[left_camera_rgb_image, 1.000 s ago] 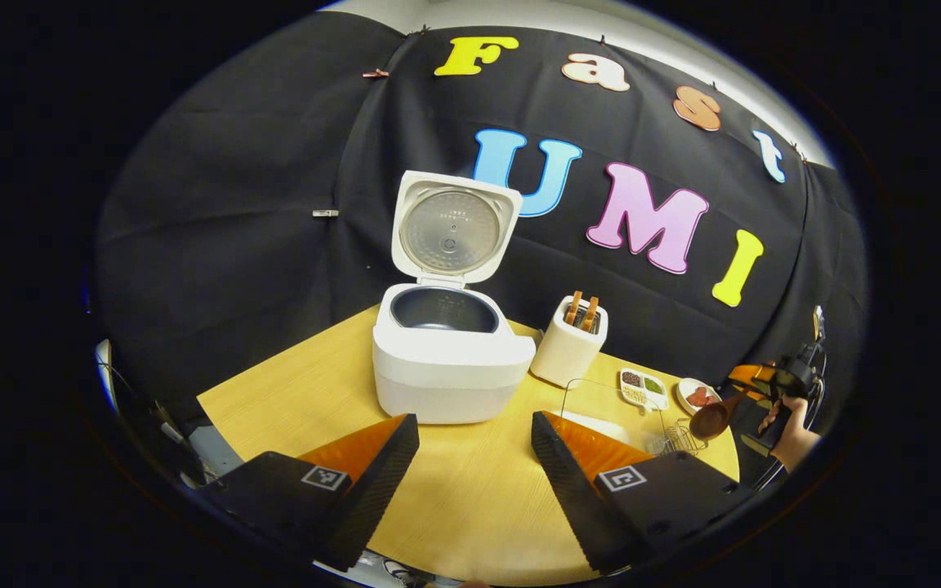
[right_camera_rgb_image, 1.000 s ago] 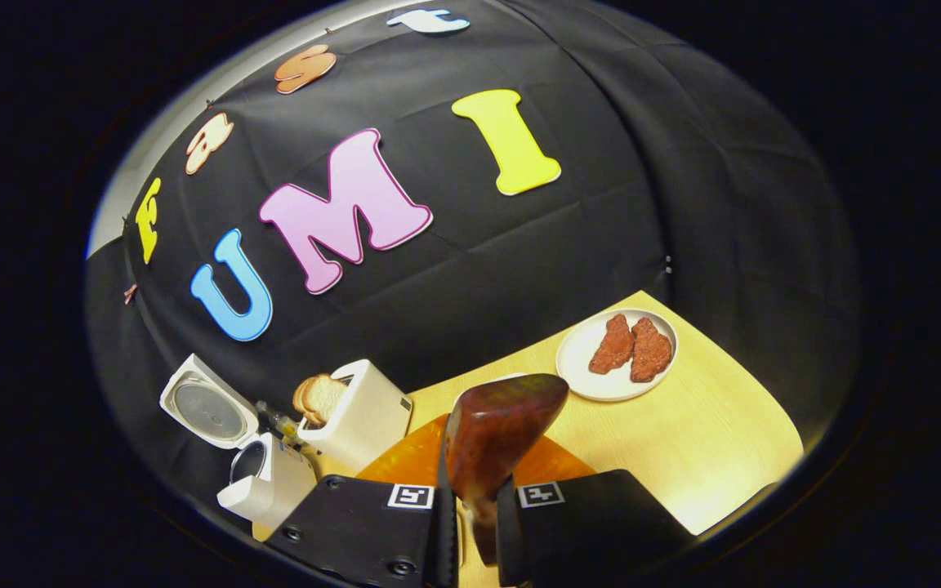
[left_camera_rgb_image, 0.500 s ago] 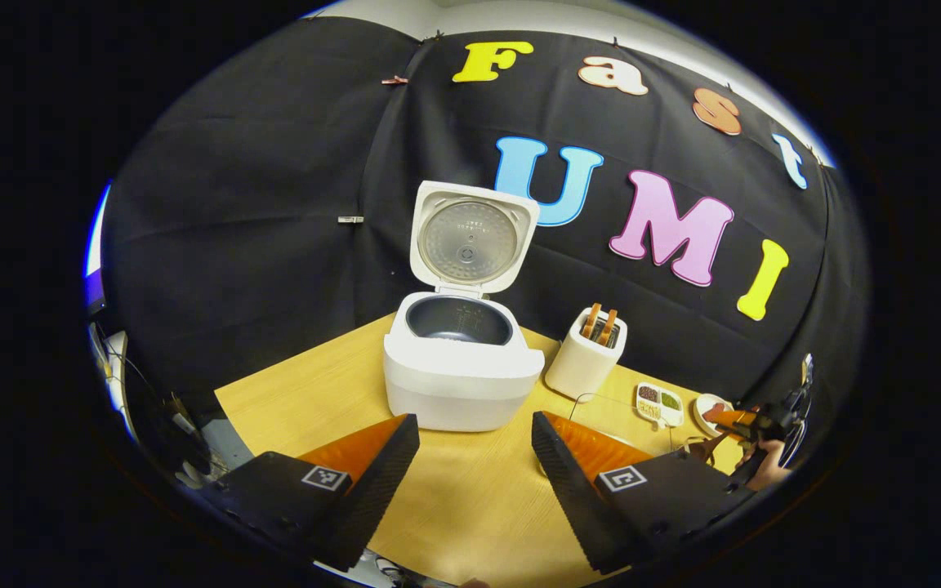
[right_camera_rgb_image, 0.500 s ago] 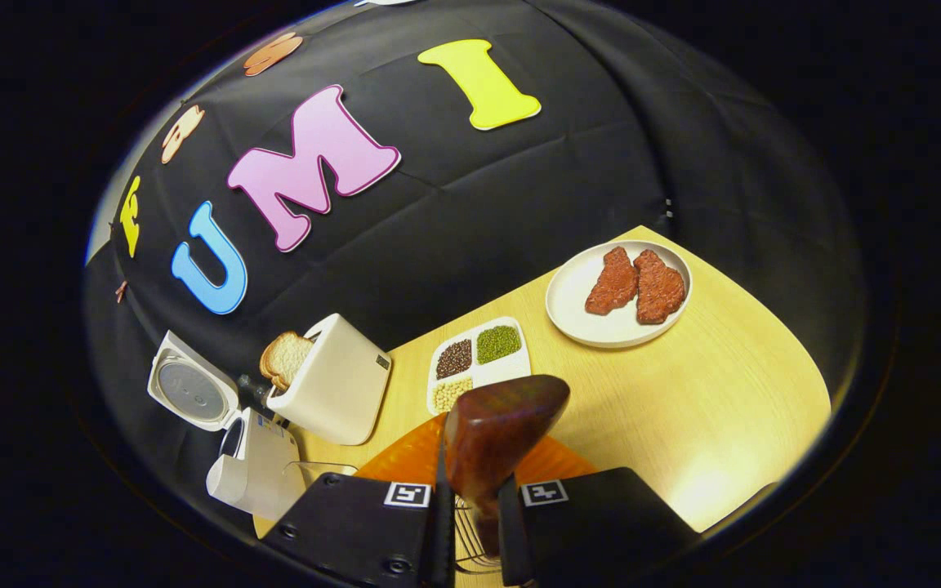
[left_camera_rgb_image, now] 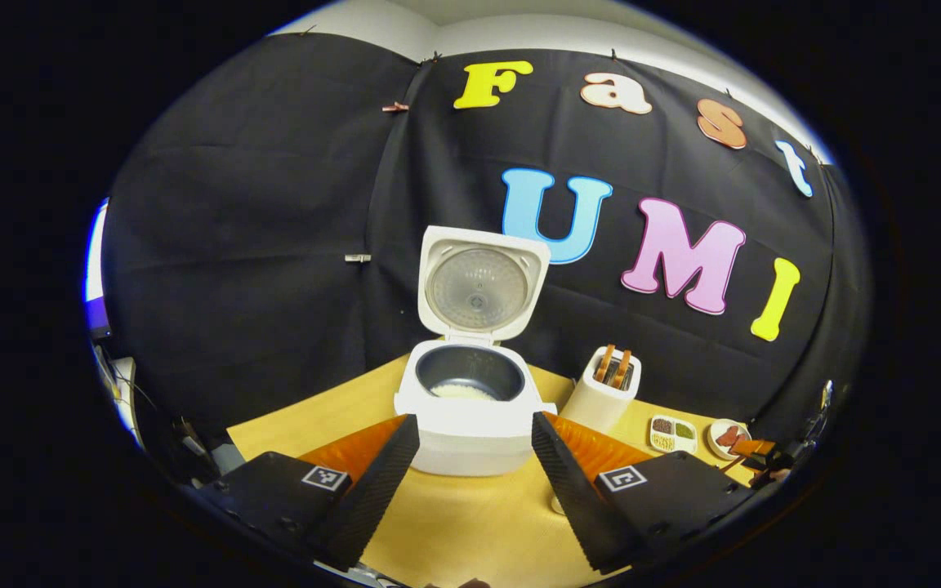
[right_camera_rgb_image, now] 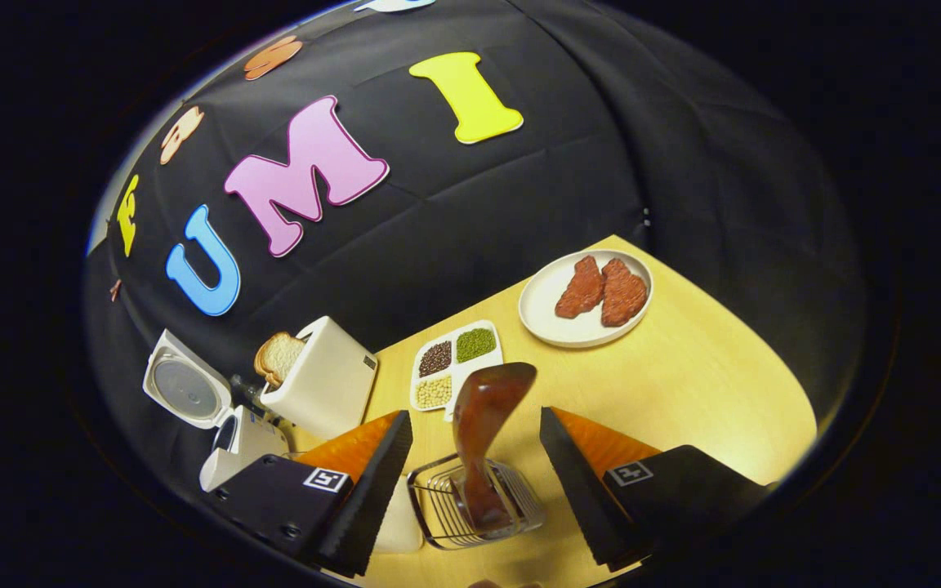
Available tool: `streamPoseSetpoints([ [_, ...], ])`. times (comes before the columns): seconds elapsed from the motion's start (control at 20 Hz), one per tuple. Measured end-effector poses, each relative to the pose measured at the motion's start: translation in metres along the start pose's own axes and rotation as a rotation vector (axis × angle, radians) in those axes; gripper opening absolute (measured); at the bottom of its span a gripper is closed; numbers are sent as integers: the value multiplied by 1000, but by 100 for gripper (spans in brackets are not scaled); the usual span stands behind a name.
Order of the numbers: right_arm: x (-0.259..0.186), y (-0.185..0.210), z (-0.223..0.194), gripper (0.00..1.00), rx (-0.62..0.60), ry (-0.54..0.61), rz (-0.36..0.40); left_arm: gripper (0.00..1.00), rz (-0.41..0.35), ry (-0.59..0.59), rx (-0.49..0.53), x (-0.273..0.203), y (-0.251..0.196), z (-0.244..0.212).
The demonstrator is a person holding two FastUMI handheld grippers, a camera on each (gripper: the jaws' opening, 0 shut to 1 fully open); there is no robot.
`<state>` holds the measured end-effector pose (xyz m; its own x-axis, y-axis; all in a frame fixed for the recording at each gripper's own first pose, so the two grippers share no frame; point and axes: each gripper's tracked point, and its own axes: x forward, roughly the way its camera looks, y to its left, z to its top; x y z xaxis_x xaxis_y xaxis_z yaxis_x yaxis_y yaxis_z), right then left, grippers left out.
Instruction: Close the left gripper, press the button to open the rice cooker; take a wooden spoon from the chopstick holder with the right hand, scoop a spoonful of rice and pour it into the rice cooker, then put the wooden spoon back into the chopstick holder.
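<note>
yellow tabletop [right_camera_rgb_image: 683,392] is carrying everything. right gripper [right_camera_rgb_image: 470,482] is gaping wide, gripping nothing; wooden spoon [right_camera_rgb_image: 483,416] is standing handle-down in the wire chopstick holder [right_camera_rgb_image: 438,514], seemingly free. left gripper [left_camera_rgb_image: 470,482] is hanging open before the rice cooker [left_camera_rgb_image: 470,408]. stiff, light spoon: best gripped at its neck.

Wooden spoon [right_camera_rgb_image: 483,416] handle perhaps hidden in holder [right_camera_rgb_image: 474,510]
</note>
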<state>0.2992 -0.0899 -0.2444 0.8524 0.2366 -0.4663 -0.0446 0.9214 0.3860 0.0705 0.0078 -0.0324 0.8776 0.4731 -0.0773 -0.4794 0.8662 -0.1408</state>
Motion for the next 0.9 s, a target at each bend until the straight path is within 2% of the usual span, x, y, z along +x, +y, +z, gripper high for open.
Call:
streamPoseSetpoints([
  [0.25,-49,-3,27,98,-160,-127,-42,96,-22,-38,27,27,0,55],
  [0.35,-68,-4,25,98,-231,-129,-69,96,-36,-67,50,38,-2,82],
  [0.7,-124,30,24,99,-371,-189,-54,95,-116,-139,127,84,-15,181],
  [0.9,-145,54,18,99,-426,-197,-28,95,-131,-133,100,123,-15,215],
])
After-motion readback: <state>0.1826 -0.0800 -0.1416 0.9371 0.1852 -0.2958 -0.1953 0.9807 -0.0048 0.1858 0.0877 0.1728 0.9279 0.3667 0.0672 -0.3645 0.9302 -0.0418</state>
